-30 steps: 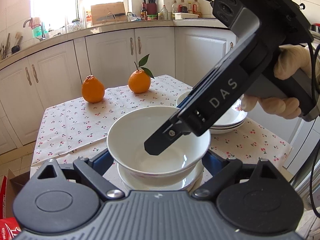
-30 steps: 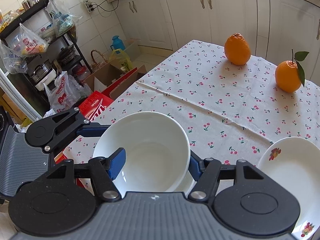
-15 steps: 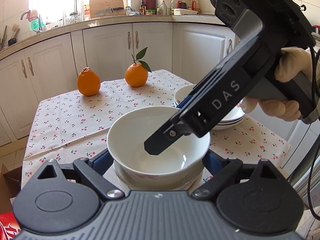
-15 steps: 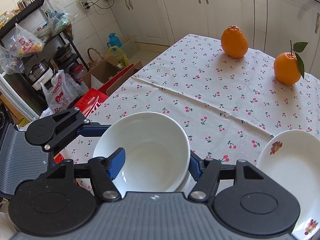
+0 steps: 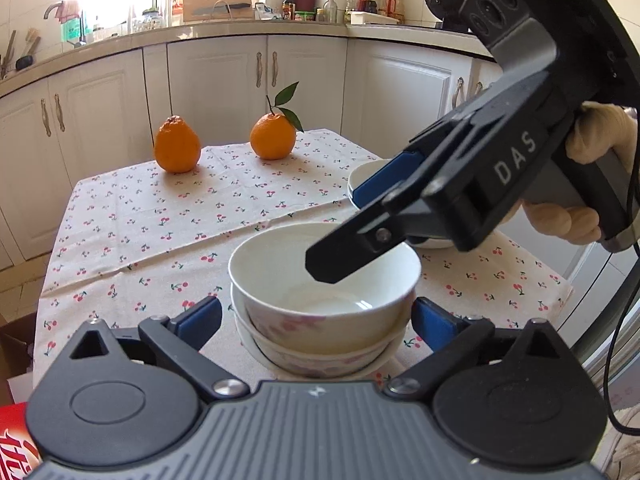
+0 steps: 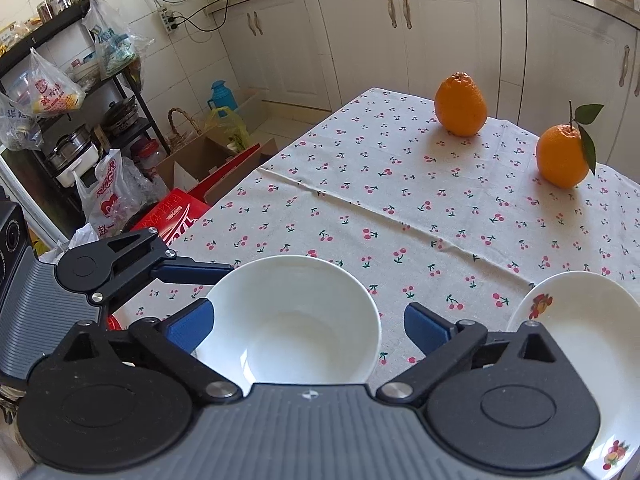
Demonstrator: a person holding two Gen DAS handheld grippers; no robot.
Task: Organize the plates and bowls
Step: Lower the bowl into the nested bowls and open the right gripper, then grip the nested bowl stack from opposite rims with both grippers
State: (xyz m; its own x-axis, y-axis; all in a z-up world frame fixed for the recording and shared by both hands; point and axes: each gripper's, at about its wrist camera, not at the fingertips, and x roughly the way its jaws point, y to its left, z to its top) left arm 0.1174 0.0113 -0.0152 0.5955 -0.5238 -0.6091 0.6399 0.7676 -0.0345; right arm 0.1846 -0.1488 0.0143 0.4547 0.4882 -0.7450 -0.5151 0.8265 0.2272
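— Hand-held gripper on the left (image 5: 316, 318): how do its jaws stand?
— Spread wide, one blue pad on each side of the top bowl (image 5: 324, 276), neither touching it. That white bowl sits nested in a second bowl (image 5: 320, 354) with a pink flower print, at the near edge of the table (image 5: 160, 224).
— And the right hand-held gripper (image 6: 308, 322)?
— Also spread, its pads flanking the same top bowl's rim from above without contact. In the left view its body reaches in from the right, one black finger hanging over the bowl's mouth, held by a gloved hand (image 5: 580, 184).
— What else is around?
— A stack of white plates (image 5: 360, 184) sits just beyond the bowls to the right, partly hidden behind the right hand-held gripper; fruit decals show on the top plate in the right view. Two oranges stand at the far side of the cherry-print tablecloth, well apart from the dishes: a knobbed orange (image 5: 177, 145) on the left, a leafy orange (image 5: 273, 136) on the right.
— Beyond the table?
— White cabinets (image 5: 216, 80) far behind.
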